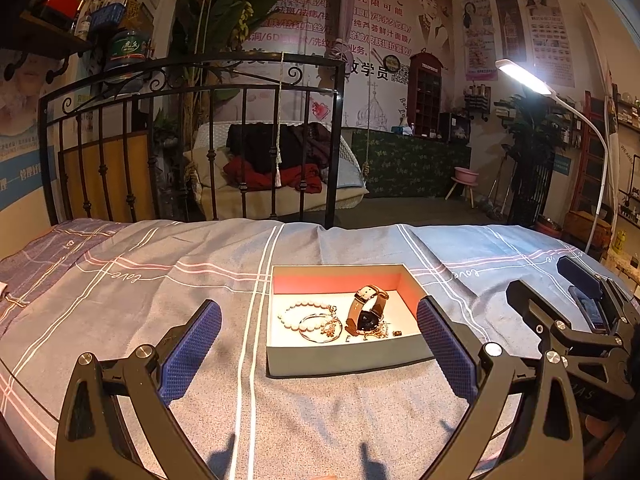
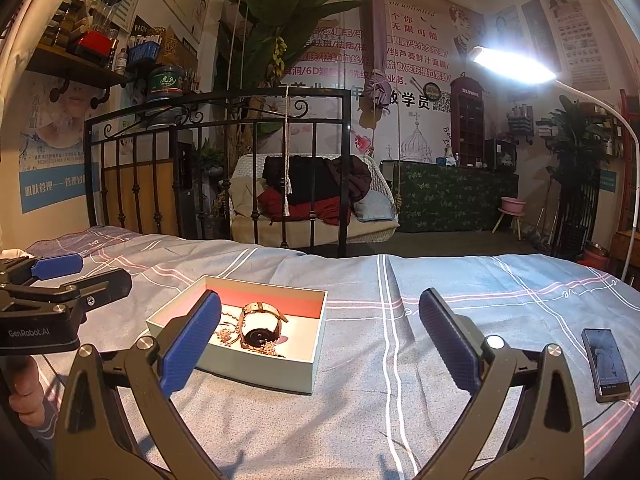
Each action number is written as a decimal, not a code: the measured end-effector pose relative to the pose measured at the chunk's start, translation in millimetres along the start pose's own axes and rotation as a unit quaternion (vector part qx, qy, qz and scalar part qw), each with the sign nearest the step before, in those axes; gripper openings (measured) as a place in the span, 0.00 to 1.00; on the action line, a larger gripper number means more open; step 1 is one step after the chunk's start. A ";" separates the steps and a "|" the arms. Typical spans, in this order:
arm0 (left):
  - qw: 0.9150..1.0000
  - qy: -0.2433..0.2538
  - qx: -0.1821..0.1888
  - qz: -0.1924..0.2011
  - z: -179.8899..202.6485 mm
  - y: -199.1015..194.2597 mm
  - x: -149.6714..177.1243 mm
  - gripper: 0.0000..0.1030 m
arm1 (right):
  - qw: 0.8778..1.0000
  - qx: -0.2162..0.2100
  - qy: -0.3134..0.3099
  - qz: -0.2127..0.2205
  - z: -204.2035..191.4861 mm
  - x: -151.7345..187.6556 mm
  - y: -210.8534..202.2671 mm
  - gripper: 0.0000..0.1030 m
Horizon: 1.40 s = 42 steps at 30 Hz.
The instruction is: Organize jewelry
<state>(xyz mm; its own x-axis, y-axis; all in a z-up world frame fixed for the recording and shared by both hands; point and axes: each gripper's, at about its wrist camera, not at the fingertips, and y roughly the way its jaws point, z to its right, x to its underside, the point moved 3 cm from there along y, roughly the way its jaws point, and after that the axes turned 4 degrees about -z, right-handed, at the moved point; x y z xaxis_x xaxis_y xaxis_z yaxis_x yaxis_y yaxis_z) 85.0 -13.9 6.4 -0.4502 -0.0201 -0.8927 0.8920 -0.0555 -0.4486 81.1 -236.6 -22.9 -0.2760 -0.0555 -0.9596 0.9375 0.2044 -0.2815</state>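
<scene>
A shallow grey box (image 1: 344, 358) with a pink inner wall lies on the bedspread. Inside it are a brown-strapped watch (image 1: 366, 308), a white bead bracelet (image 1: 298, 314), a thin bangle and a tangle of gold chain (image 1: 376, 332). My left gripper (image 1: 320, 340) is open, its blue pads on either side of the box's near end, above the cloth. The same box (image 2: 260, 364) and watch (image 2: 260, 330) show in the right wrist view. My right gripper (image 2: 320, 340) is open over the bedspread just right of the box, its left pad (image 2: 192, 344) in front of the box's left part.
A grey and blue plaid bedspread (image 1: 160, 300) covers the bed. A dark phone (image 2: 606, 364) lies on it at the right. A black iron bed frame (image 1: 192, 132) stands behind, with a swing seat, a bright floor lamp (image 2: 516, 62) and plants beyond. A hand (image 2: 28, 396) holds the left gripper.
</scene>
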 end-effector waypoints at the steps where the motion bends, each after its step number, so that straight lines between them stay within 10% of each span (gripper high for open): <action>1: 1.000 0.001 -0.001 0.000 0.2 0.6 -0.1 0.94 | 1.000 0.000 0.000 0.000 0.0 0.4 0.2 0.95; 42: 1.000 -0.001 -0.003 -0.019 -1.6 10.9 4.6 0.94 | 1.000 -0.009 -0.004 -0.006 -5.2 3.8 2.8 0.95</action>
<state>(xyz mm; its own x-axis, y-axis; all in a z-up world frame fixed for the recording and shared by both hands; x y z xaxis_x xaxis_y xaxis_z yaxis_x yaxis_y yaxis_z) 92.8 -13.0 -2.6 -0.4844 -0.0192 -0.8746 0.8742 -0.0504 -0.4830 81.5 -231.1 -27.3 -0.2846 -0.0658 -0.9564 0.9305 0.2210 -0.2921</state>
